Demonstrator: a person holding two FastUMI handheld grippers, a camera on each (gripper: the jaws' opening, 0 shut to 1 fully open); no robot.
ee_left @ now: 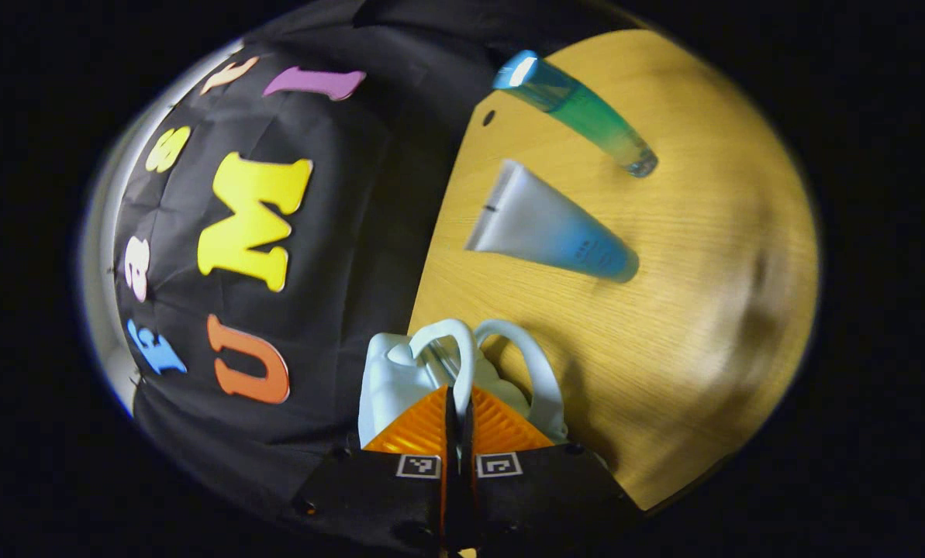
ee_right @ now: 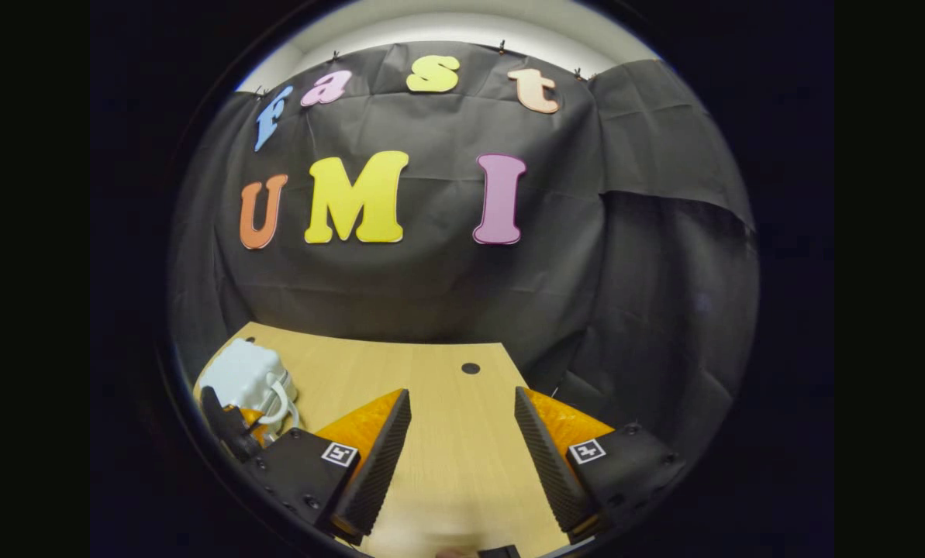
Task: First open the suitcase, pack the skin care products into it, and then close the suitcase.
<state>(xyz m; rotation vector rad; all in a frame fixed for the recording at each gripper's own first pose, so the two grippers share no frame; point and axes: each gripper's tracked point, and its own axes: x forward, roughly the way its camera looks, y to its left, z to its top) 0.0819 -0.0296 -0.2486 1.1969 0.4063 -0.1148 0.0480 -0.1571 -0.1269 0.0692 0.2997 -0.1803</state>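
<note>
In the left gripper view our left tool [ee_left: 457, 403] has its orange fingers pressed together on a handle loop of the small pale suitcase [ee_left: 400, 380], at the desk [ee_left: 687, 325] edge. Beyond lie a grey-blue tube [ee_left: 547, 225] and a blue-green bottle [ee_left: 578, 108]; any print on them is too blurred to read. Our right tool [ee_right: 462, 442] hangs spread wide above bare desk.

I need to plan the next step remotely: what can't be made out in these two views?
- Suitcase: left gripper view, its body hidden behind the left gripper; open or closed, unclear.
- Table: left gripper view, right part blurred.
- Suitcase in right gripper view: small, partly behind the left gripper.
</note>
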